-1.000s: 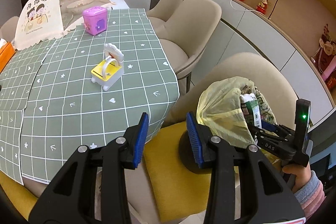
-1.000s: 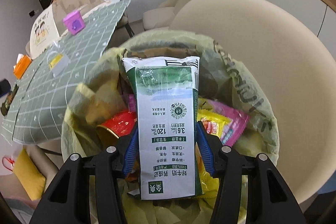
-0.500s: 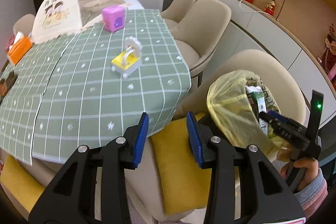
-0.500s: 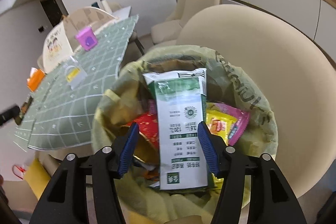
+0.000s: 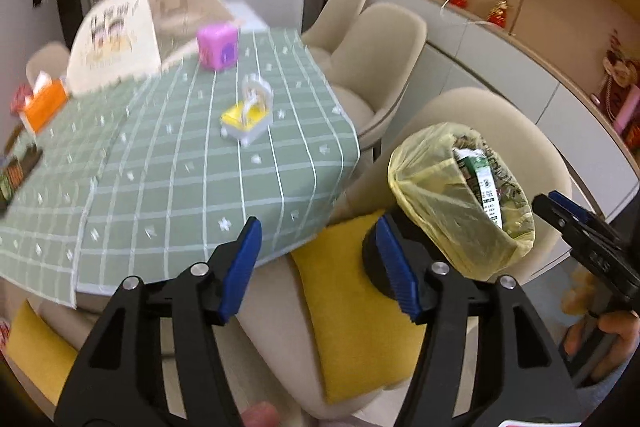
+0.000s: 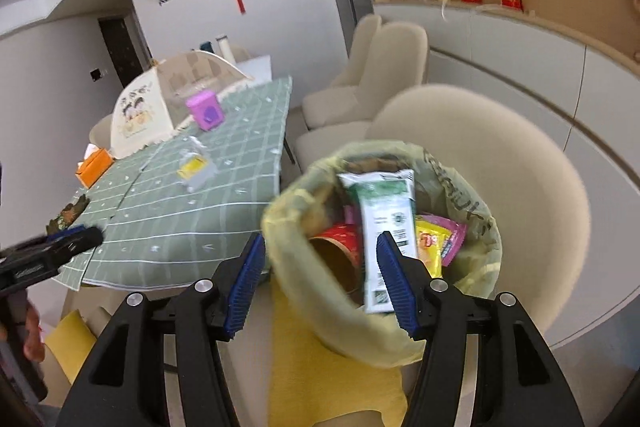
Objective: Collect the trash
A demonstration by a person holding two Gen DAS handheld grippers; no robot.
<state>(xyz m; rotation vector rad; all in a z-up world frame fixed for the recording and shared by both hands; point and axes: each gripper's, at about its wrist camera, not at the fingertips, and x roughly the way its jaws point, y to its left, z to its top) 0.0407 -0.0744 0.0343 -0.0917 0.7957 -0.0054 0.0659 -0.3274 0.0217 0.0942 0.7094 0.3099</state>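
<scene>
Now the right gripper (image 6: 320, 279) is standing wide apart above the yellow trash bag (image 6: 380, 327), with nothing pressed between its blue pads (image 6: 394, 283). A second ago those pads were closed on the green-and-white milk carton (image 6: 384, 235); now the carton is lying loose inside the bag, leaning among a red cup (image 6: 340, 239) and yellow and pink wrappers (image 6: 440, 239). The bag and carton are looking smaller and lower in the right wrist view than before, and more of the beige chair (image 6: 520, 207) and the wall is showing above them.

Meanwhile the left gripper (image 5: 320, 267) is opening: its pads (image 5: 240, 259) are spreading much wider than a second ago, and nothing is sitting between them. It is hanging over the yellow cushion (image 5: 352, 327) on the chair seat, beside the table's edge. The green checked tablecloth (image 5: 180, 187) is filling more of the left wrist view than earlier, with the yellow-and-white toy (image 5: 248, 119) and the purple box (image 5: 218, 47) sitting on it. The bag is standing on the chair at the right, with the right gripper's tips just beside its rim.
</scene>
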